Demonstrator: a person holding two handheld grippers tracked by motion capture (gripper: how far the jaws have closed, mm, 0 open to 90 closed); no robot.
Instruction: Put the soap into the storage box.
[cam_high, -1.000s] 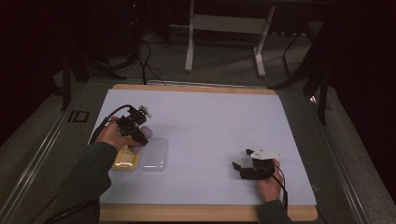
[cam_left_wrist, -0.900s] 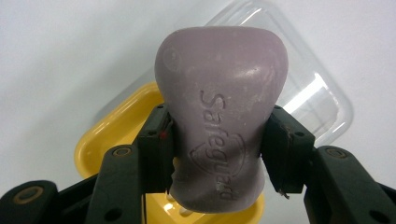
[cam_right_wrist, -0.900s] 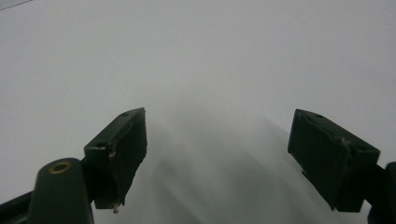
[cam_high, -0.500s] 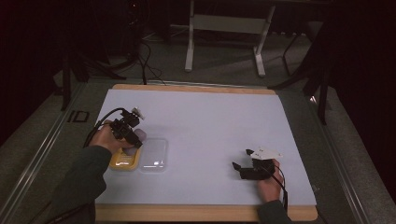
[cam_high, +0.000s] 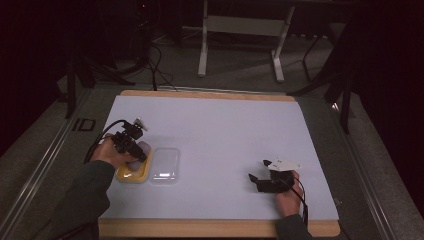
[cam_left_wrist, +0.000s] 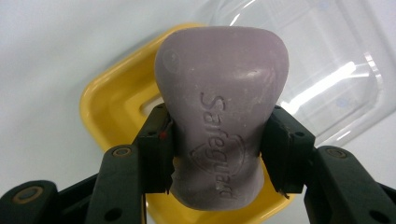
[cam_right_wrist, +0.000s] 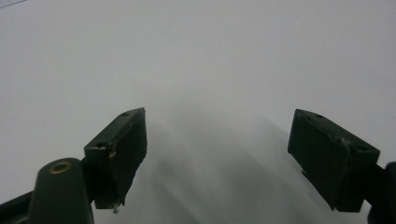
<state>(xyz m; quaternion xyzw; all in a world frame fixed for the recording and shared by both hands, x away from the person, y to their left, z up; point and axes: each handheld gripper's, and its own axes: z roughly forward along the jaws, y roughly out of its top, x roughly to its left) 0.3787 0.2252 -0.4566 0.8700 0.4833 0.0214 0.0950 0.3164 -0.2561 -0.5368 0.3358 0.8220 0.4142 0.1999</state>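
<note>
Soap (cam_left_wrist: 219, 116) lower, nearer yellow dish (cam_left_wrist: 112, 102), beside lid (cam_left_wrist: 327, 60)

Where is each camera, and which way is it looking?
High view: above the table's near side, looking forward and down; both forearms, left gripper, right gripper.
Left gripper view: along its jaws clamping the purple soap bar over the yellow soap dish.
Right gripper view: along its open jaws at the white table.
Shared: dish, clear lid.

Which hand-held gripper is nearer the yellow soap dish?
Left. The left hand-held gripper holds purple soap just above the yellow soap dish; the right hand-held gripper is far across the table.
</note>
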